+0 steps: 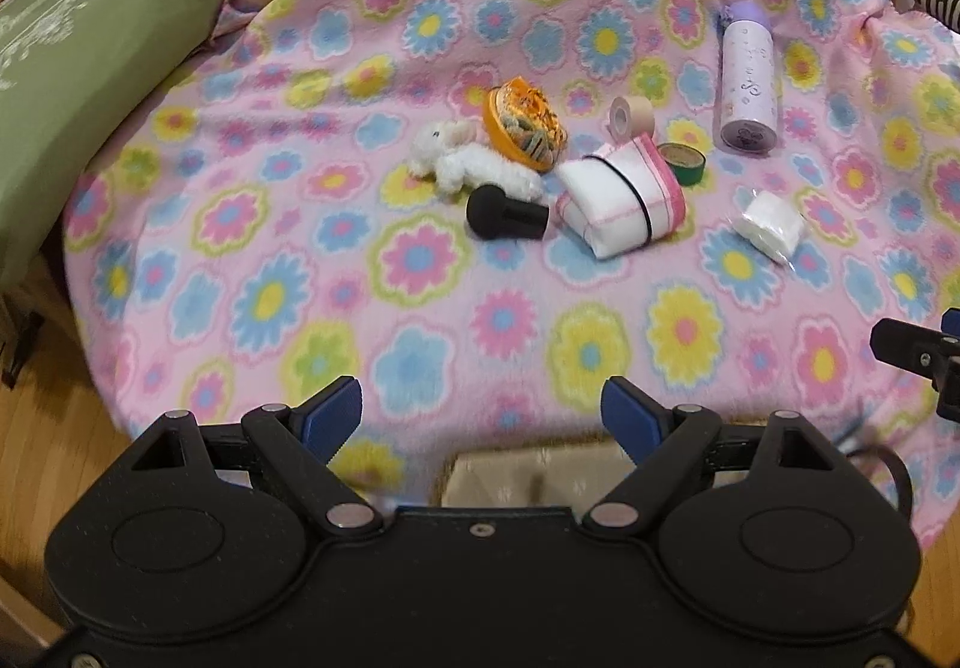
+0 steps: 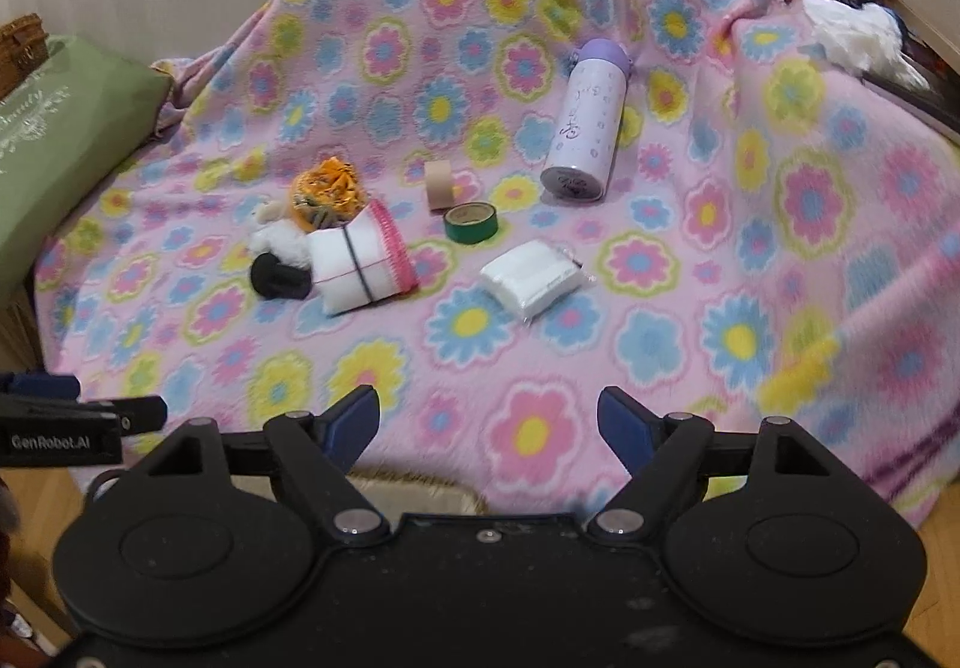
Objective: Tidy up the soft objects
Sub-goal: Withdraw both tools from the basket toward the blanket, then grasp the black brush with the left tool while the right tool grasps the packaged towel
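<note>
Both the left hand-held gripper and the right hand-held gripper hang spread and empty over the near edge of the flowered blanket. Farther on lie a white plush rabbit, touching an orange scrunchie bundle, a banded folded cloth, and well apart, a purple bottle.

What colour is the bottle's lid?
Light purple; the bottle lid shows best in the right wrist view.

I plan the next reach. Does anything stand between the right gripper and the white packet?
Nothing visible does. Only bare floral blanket lies between the open right gripper and the white packet; the green tape roll sits beyond it.
</note>
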Action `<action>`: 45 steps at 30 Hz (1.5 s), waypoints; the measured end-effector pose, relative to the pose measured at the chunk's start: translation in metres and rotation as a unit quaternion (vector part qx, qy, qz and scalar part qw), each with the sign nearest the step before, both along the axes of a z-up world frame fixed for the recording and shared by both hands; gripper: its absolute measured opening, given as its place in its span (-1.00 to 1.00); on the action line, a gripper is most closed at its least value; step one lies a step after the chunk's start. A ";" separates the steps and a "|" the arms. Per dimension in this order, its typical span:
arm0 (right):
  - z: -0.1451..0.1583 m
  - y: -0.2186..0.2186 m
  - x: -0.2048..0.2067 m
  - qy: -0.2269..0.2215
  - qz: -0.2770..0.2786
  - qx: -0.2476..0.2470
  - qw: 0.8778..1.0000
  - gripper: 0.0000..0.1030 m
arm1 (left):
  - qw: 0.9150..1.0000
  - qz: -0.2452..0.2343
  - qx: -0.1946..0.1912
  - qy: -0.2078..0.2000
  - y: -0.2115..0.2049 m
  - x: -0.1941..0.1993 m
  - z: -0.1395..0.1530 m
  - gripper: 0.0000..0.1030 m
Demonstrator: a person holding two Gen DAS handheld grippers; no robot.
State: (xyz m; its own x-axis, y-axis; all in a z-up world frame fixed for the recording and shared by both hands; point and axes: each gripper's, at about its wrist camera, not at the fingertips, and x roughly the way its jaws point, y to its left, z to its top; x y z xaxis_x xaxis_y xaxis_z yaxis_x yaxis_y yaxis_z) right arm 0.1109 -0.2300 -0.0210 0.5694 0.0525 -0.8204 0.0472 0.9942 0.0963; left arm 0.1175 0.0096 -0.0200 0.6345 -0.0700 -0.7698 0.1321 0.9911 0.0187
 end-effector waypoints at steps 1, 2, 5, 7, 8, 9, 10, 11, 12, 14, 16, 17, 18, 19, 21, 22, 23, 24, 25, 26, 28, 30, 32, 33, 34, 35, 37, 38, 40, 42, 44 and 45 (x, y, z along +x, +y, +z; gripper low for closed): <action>-0.002 -0.001 0.005 0.001 0.001 -0.002 1.000 0.55 | 1.000 -0.003 0.002 0.002 -0.001 0.007 -0.001 0.62; -0.006 -0.002 0.012 0.003 0.001 -0.005 1.000 0.55 | 1.000 -0.008 0.003 0.002 -0.002 0.014 -0.002 0.63; -0.015 -0.006 0.032 0.003 0.000 -0.014 1.000 0.60 | 1.000 -0.023 0.011 -0.006 -0.005 0.033 -0.007 0.66; -0.022 -0.008 0.045 0.003 0.000 -0.021 1.000 0.60 | 0.999 -0.029 0.013 -0.006 -0.006 0.047 -0.012 0.68; -0.026 -0.010 0.052 0.004 0.001 -0.024 1.000 0.61 | 0.999 -0.031 0.014 -0.003 -0.006 0.055 -0.016 0.68; -0.031 -0.011 0.059 0.006 0.002 -0.027 1.000 0.64 | 0.999 -0.030 0.012 0.000 -0.005 0.062 -0.019 0.68; -0.035 -0.012 0.065 0.007 0.003 -0.031 0.999 0.68 | 0.999 -0.030 0.009 0.002 -0.005 0.068 -0.023 0.68; -0.039 -0.012 0.070 0.008 0.005 -0.035 0.999 0.68 | 1.000 -0.030 0.007 0.005 -0.005 0.073 -0.026 0.68; -0.043 -0.012 0.076 0.010 0.008 -0.039 0.999 0.69 | 1.000 -0.029 0.006 0.007 -0.006 0.079 -0.030 0.68; -0.050 -0.012 0.084 0.012 0.017 -0.046 0.999 0.69 | 0.999 -0.032 0.003 0.007 -0.007 0.089 -0.035 0.68; -0.056 -0.011 0.091 0.011 0.027 -0.055 0.998 0.69 | 0.999 -0.039 0.005 0.002 -0.010 0.097 -0.038 0.68; -0.059 -0.010 0.094 0.010 0.034 -0.060 0.998 0.69 | 0.999 -0.043 0.008 -0.001 -0.012 0.100 -0.040 0.68; -0.062 -0.008 0.096 0.009 0.040 -0.066 0.997 0.71 | 0.999 -0.045 0.012 -0.003 -0.015 0.105 -0.041 0.68; -0.064 -0.006 0.098 0.006 0.047 -0.073 0.996 0.72 | 0.999 -0.048 0.014 -0.004 -0.017 0.108 -0.042 0.68; -0.069 -0.002 0.102 0.000 0.063 -0.086 0.994 0.75 | 0.999 -0.053 0.012 -0.007 -0.020 0.115 -0.044 0.68; -0.071 0.000 0.104 -0.002 0.070 -0.092 0.993 0.76 | 0.998 -0.054 0.010 -0.007 -0.021 0.118 -0.044 0.69; -0.074 0.001 0.105 -0.004 0.078 -0.098 0.992 0.77 | 0.999 -0.054 0.009 -0.005 -0.023 0.122 -0.046 0.69; -0.077 0.003 0.108 -0.005 0.084 -0.103 0.991 0.78 | 0.999 -0.053 0.010 -0.003 -0.024 0.126 -0.047 0.69; -0.079 0.004 0.110 -0.006 0.088 -0.107 0.990 0.79 | 0.999 -0.052 0.009 -0.002 -0.025 0.129 -0.049 0.69; -0.083 0.004 0.113 -0.005 0.089 -0.111 0.990 0.79 | 0.999 -0.051 0.010 -0.001 -0.026 0.131 -0.051 0.69; -0.090 0.003 0.119 -0.001 0.090 -0.110 0.990 0.79 | 0.999 -0.051 0.010 0.002 -0.027 0.135 -0.055 0.69; -0.098 0.000 0.126 0.005 0.087 -0.105 0.991 0.79 | 0.999 -0.051 0.010 0.002 -0.028 0.139 -0.059 0.69; -0.106 -0.003 0.131 0.005 0.084 -0.102 0.991 0.79 | 0.999 -0.051 0.014 0.002 -0.028 0.142 -0.064 0.69; -0.109 -0.004 0.133 0.005 0.082 -0.101 0.992 0.79 | 0.999 -0.049 0.016 0.002 -0.028 0.145 -0.066 0.69; -0.113 -0.006 0.136 0.005 0.078 -0.100 0.992 0.79 | 0.999 -0.045 0.015 0.003 -0.028 0.147 -0.068 0.69; -0.117 -0.008 0.138 0.007 0.074 -0.099 0.992 0.79 | 0.999 -0.041 0.013 0.005 -0.026 0.149 -0.070 0.69; -0.122 -0.011 0.140 0.009 0.066 -0.088 0.994 0.77 | 0.999 -0.034 0.004 0.008 -0.024 0.153 -0.073 0.70; -0.124 -0.013 0.140 0.006 0.061 -0.080 0.995 0.77 | 1.000 -0.030 -0.001 0.007 -0.023 0.154 -0.073 0.71; -0.125 -0.015 0.138 0.000 0.057 -0.074 0.996 0.77 | 1.000 -0.027 -0.003 0.002 -0.022 0.155 -0.074 0.71; -0.127 -0.015 0.137 -0.007 0.058 -0.074 0.996 0.78 | 1.000 -0.027 0.001 -0.001 -0.024 0.156 -0.075 0.71; -0.128 -0.013 0.137 -0.011 0.058 -0.077 0.995 0.78 | 1.000 -0.026 0.001 -0.006 -0.024 0.157 -0.076 0.72; -0.128 -0.013 0.136 -0.014 0.059 -0.078 0.995 0.79 | 1.000 -0.025 0.000 -0.007 -0.024 0.158 -0.077 0.73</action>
State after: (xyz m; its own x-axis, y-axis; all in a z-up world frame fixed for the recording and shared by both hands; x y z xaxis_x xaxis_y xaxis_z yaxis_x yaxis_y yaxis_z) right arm 0.2471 -0.2426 -0.1490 0.5896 -0.0074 -0.8077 -0.0705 0.9957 -0.0606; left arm 0.2758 -0.0144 -0.0965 0.6402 -0.1025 -0.7614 0.1815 0.9832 0.0202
